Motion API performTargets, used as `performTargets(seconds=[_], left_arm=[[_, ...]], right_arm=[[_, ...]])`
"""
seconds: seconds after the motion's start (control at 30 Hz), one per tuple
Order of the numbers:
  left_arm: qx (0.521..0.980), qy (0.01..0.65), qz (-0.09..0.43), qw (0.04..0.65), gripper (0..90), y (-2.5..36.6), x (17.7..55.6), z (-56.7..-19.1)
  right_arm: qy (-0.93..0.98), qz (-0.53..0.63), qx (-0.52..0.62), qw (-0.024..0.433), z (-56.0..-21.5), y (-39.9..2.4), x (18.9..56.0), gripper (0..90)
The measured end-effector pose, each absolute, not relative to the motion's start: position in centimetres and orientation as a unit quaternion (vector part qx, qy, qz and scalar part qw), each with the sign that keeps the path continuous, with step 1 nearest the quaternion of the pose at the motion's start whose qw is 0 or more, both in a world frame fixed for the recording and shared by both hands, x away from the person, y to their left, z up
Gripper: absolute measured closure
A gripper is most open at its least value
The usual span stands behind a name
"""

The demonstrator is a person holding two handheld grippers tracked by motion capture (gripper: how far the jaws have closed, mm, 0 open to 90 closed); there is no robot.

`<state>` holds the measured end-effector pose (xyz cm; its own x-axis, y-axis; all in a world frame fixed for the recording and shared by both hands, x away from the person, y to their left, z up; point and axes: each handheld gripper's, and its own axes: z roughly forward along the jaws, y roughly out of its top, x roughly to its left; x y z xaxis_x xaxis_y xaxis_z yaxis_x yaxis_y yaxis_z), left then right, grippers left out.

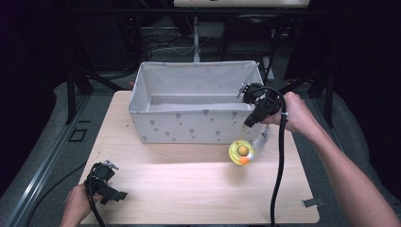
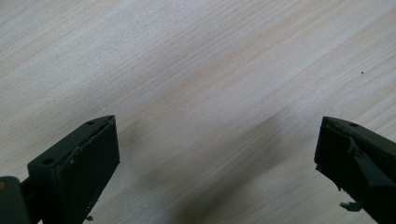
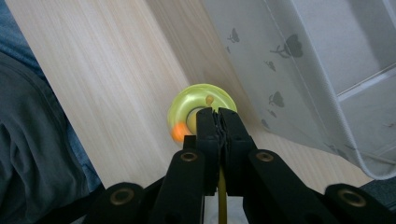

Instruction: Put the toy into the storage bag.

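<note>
Right gripper (image 3: 218, 122): clamped on yellow toy's (image 1: 241, 152) thin stem, bin (image 1: 189, 127) just beside.
Left gripper (image 2: 217, 163): jaws wide apart, nothing between.
Risk: narrow pinch, toy could swing loose.

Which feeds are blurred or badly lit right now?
High view: surroundings dark, bright glare band across the table, the yellow ring toy soft. Left gripper view: evenly lit, wood grain soft, jaw shadows on the table. Right gripper view: toy blurred behind the right gripper, bin washed pale.
</note>
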<state>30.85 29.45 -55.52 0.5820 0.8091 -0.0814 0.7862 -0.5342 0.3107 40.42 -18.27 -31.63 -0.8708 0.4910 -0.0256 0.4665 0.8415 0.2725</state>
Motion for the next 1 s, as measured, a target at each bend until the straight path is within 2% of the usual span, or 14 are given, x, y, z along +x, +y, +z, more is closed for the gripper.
performTargets(seconds=[1.0], left_arm=[[0.88,0.447,0.032,0.159,0.2,29.2,30.8,-55.6]], right_arm=[[0.958,0.151,0.232,0.079,-25.0,-18.1,39.4,88.3]])
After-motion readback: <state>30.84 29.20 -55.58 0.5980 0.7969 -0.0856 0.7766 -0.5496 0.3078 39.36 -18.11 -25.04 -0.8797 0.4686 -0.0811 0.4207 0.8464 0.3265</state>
